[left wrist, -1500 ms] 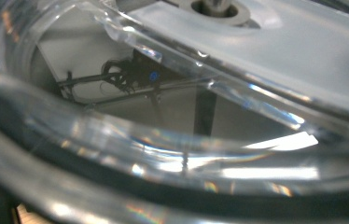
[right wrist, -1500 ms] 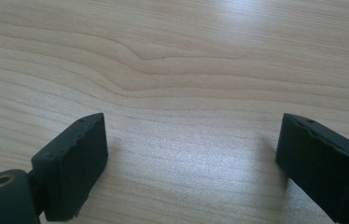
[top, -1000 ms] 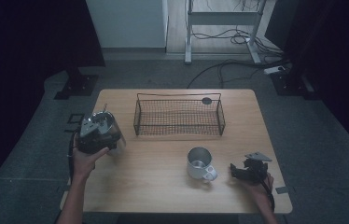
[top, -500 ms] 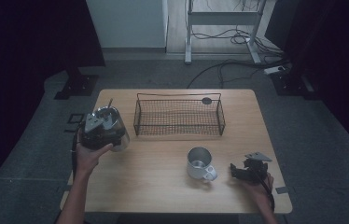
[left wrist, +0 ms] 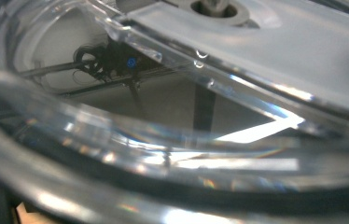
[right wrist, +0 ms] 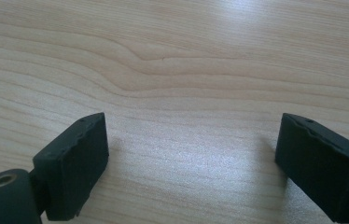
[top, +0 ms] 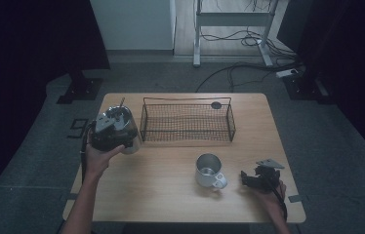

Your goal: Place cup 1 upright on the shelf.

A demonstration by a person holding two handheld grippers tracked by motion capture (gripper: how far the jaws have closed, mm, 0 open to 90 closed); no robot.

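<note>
My left gripper is held above the table's left side, shut on a clear glass vessel that hangs just left of the wire basket. In the left gripper view the vessel's thick clear rim lies right against the lens and hides the jaws. A metal mug with a white handle stands upright on the table, front of centre. To the right of it my right gripper rests low on the wood, open, with bare table between its fingers.
The black wire basket stands empty across the back half of the wooden table. A round dark cable hole lies behind it. Dark floor, cables and a metal frame lie beyond the far edge.
My left hand has carried the glass vessel to the right and a little higher, closer to the basket's left end. The right gripper and the mug have stayed put.
</note>
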